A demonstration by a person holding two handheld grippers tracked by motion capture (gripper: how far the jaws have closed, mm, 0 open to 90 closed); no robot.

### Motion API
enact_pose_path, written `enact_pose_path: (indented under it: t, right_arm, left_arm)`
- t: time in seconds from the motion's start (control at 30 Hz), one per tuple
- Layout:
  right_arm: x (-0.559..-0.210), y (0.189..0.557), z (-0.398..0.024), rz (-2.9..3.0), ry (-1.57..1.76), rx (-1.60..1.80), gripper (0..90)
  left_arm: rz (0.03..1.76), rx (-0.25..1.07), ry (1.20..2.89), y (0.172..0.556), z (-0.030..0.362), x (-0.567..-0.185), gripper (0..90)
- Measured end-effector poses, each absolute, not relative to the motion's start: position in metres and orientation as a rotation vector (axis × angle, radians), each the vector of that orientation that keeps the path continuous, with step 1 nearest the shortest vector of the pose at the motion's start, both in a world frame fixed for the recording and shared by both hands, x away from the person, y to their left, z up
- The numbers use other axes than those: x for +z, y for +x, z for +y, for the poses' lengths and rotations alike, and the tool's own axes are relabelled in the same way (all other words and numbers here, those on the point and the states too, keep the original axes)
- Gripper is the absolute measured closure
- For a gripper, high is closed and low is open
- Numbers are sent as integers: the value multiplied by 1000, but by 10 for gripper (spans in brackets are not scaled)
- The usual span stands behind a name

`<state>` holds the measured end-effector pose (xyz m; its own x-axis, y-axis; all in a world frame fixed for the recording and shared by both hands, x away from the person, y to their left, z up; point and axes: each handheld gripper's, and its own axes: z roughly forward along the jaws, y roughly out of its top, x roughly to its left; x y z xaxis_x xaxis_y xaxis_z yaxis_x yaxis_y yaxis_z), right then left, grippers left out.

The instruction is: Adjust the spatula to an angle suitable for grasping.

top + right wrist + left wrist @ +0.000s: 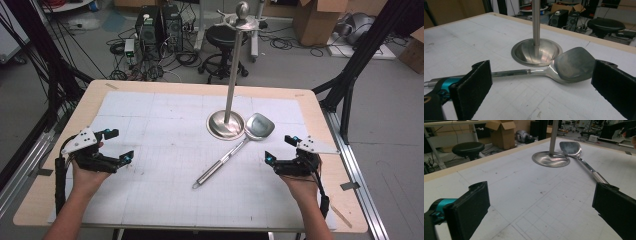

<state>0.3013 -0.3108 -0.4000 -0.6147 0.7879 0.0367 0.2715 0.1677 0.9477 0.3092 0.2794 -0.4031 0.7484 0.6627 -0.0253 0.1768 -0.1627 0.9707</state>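
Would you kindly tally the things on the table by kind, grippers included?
Metal spatula: 1
Metal stand with round base: 1
Handheld grippers: 2, left gripper and right gripper, both with fingers apart and holding nothing
Total: 4

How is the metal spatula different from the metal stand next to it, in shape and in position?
The spatula lies flat on the table, while the stand rises upright. The spatula ends in a broad, shallow blade; the stand has a round dished base and a ball on top. The spatula's blade rests right at the edge of the stand's base. Both are shiny bare metal.
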Motion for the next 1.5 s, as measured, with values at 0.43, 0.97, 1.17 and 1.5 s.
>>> enact_pose_path:
  t: [0.43,0.97,1.17,1.5]
  right_arm:
    - [-402,299,-314,1980,1004,1447,24]
    - [-396,306,-303,2086,994,1377,333]
    - [-379,323,-288,2126,991,1314,454]
    - [-378,361,-248,2266,970,1187,572]
  left_arm:
    - [662,492,1711,307,278,-402,17]
    - [674,501,1733,308,280,-403,17]
    - [669,495,1722,308,279,-403,17]
    - [683,513,1720,309,285,-402,17]
